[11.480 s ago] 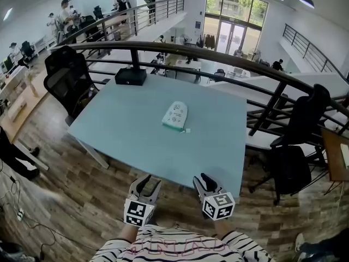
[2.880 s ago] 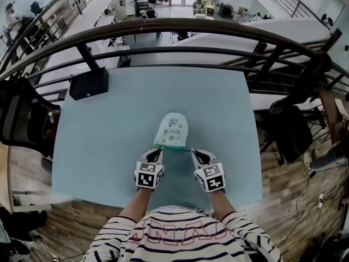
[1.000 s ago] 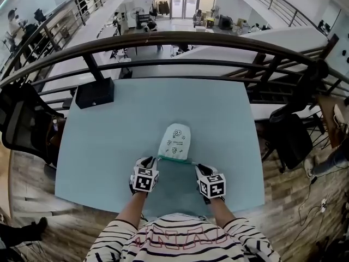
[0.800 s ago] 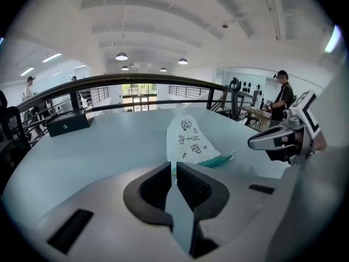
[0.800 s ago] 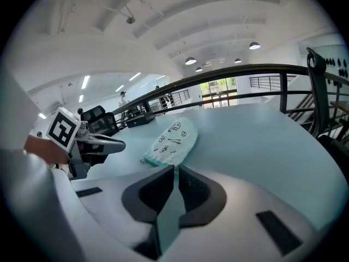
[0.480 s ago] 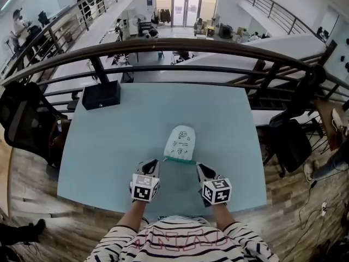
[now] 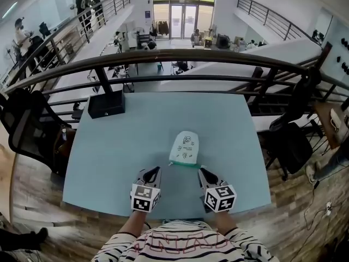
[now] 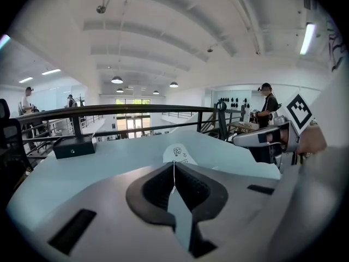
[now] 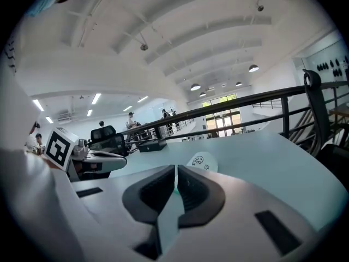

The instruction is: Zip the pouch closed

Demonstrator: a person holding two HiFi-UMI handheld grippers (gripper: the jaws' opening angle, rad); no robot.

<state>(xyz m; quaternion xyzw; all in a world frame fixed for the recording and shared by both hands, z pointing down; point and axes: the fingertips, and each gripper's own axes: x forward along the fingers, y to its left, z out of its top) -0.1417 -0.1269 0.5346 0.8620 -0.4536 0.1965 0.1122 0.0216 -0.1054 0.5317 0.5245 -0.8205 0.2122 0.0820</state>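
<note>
A white pouch (image 7: 184,148) with small printed figures and a green zip edge at its near end lies flat in the middle of the light blue table (image 7: 136,141). My left gripper (image 7: 152,173) hovers just short of the pouch's near left corner, its jaws shut on nothing. At the near right corner my right gripper (image 7: 202,172) is also shut and empty. Neither touches the pouch. In the left gripper view the pouch (image 8: 179,154) lies beyond the closed gripper (image 8: 174,166). From the right gripper view the pouch (image 9: 202,161) sits past the closed gripper (image 9: 176,171).
A black box (image 7: 106,103) stands at the table's far left corner. A dark railing (image 7: 180,56) runs behind the table. Black office chairs stand at the left (image 7: 27,127) and right (image 7: 289,141). People stand far off on the walkway.
Both grippers have drawn back from the pouch's near edge toward me and risen off the table. The pouch stays flat where it lay.
</note>
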